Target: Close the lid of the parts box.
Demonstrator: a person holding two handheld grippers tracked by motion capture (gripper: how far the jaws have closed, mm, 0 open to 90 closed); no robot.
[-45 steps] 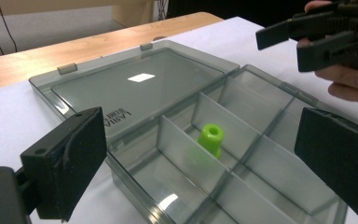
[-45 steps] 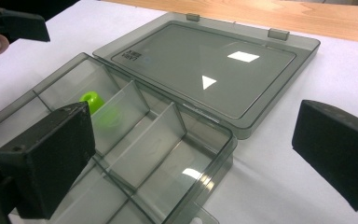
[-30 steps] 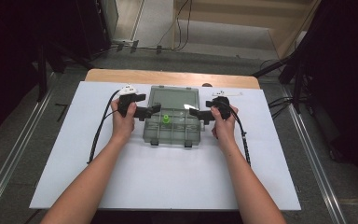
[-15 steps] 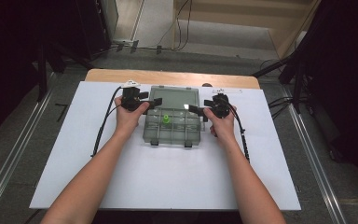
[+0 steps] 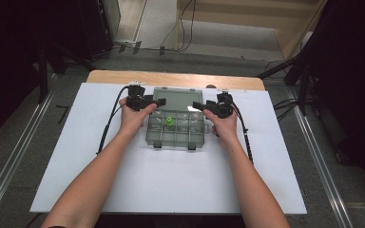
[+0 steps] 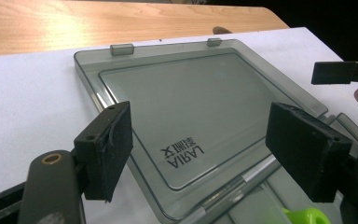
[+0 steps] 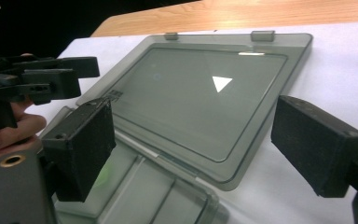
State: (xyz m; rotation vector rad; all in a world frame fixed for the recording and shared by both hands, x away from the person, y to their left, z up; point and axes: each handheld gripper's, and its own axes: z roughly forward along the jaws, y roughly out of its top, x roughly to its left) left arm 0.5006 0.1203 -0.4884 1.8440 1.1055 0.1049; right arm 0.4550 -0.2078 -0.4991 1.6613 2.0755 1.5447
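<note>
Here, open box [image 5: 176, 124] between tongs.

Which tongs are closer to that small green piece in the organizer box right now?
Left. The left tongs sit just above and left of the green piece, over the box's hinge line. The right tongs are farther off, up and to its right.

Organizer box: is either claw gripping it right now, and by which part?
Nothing is held. The left claw and right claw both stand open over the flat-open lid of the organizer box, jaws just closing a little, pads touching nothing.
</note>
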